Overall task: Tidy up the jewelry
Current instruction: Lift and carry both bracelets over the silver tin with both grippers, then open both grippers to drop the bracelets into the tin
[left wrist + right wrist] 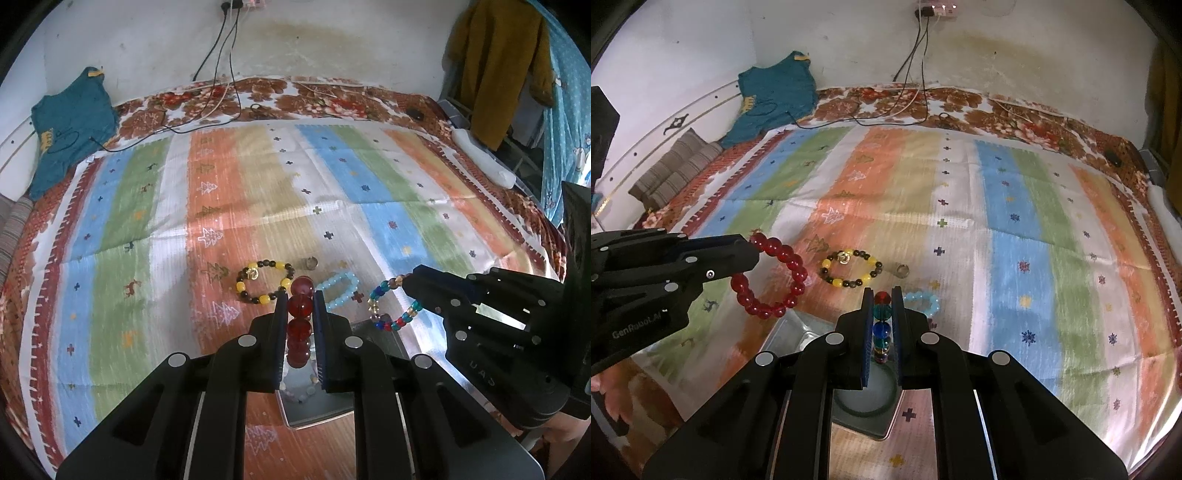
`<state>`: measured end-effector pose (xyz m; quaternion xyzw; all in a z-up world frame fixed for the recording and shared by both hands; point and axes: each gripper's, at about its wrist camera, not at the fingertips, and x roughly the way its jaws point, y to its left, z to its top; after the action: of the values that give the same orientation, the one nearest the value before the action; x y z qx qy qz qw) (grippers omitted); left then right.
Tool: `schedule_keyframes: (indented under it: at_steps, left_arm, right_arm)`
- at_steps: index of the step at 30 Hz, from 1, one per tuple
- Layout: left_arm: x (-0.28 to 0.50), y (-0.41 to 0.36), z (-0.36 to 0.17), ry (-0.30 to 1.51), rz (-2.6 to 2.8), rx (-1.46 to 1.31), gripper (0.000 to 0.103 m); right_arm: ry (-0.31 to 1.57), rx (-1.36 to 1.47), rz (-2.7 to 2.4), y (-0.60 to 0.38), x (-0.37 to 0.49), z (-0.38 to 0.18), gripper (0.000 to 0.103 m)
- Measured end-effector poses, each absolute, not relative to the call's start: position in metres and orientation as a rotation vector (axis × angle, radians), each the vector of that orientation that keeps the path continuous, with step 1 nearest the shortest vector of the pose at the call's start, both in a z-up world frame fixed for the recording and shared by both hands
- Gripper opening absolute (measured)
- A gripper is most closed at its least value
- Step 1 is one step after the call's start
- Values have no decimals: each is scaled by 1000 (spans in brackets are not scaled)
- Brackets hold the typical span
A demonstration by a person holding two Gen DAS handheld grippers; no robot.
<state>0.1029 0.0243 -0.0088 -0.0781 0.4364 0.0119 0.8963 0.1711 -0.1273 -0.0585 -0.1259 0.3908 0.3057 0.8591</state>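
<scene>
A striped cloth [258,192] with small crosses and tree motifs covers the bed, and the loose jewelry lies on it just beyond both sets of jaws. Straight ahead of the left gripper [301,299], slightly to its left, lies a yellow-and-dark bead bracelet [264,282]. A small metal ring [311,263] sits a little farther out, and a pale blue bead bracelet [338,290] lies just right of the left fingertips. From the right wrist view the same pale blue bracelet shows just past the right gripper's [882,301] tips, partly hidden by its right finger. A grey metal tray [314,413] lies on the cloth below and behind both grippers; little of its inside is visible. A teal garment [72,125] lies far off by the wall, with dark cables [221,92] trailing onto the bed. Nothing lies between the jaws and the loose pieces.

The left gripper's jaws are clenched on a red bead bracelet [772,277]. One side of the loop runs between the pads, and the rest hangs free in front of the tips, off the cloth. The right gripper's jaws are likewise clamped narrowly on a multicoloured bead bracelet [391,304], whose red, teal and blue beads line up between the pads. In the left wrist view its loop dangles from the fingertips above the tray's far edge.
</scene>
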Motion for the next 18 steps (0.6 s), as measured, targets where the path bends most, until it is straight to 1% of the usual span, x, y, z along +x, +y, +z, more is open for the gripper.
schedule_keyframes:
  at_steps: [18]
  left_arm:
    - [75, 6, -10, 901, -8, -128, 13]
  right_arm:
    - [821, -266, 682, -136, 142, -60, 10]
